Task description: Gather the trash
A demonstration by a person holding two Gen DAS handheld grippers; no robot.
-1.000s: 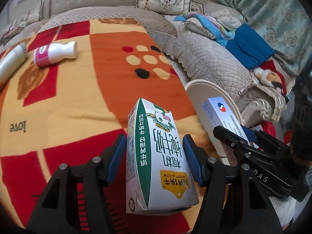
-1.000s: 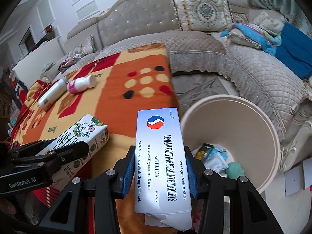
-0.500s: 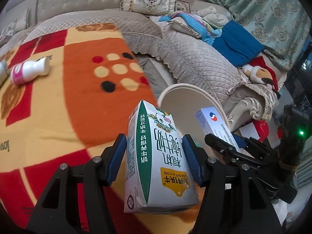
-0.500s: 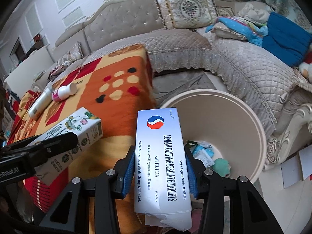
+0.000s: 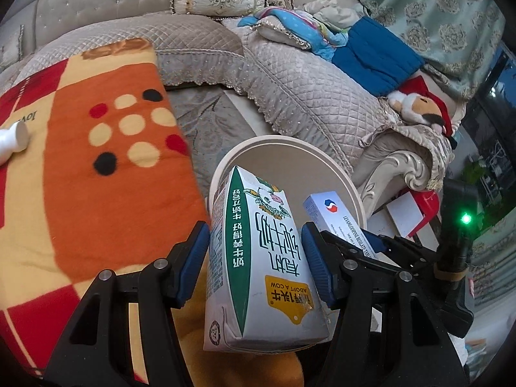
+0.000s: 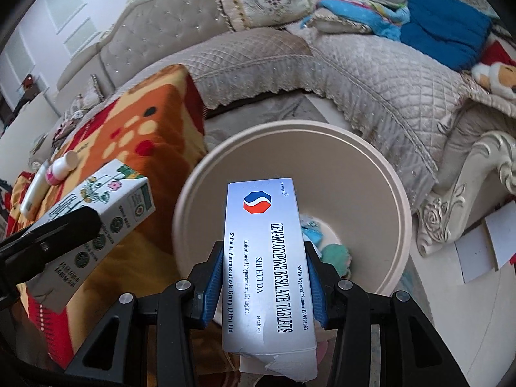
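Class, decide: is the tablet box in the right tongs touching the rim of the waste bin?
Apart. In the right wrist view the tablet box is clamped in the right tongs above the bin's opening, clear of the rim.

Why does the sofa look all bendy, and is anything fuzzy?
Left wrist view: the fisheye lens curves the sofa; the blanket is slightly smeared, the milk carton sharp. Right wrist view: same bending, dark corners, the tablet box print crisp.

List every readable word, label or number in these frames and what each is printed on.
"LEVAMLODIPINE BESILATE TABLETS", "SHI HUI DA", "14 tablets": tablet box.
"ADOPT A COW": milk carton; its Chinese print is large but left unquoted.
"love", upside down: blanket.
Pink-label bottle: too small to read.
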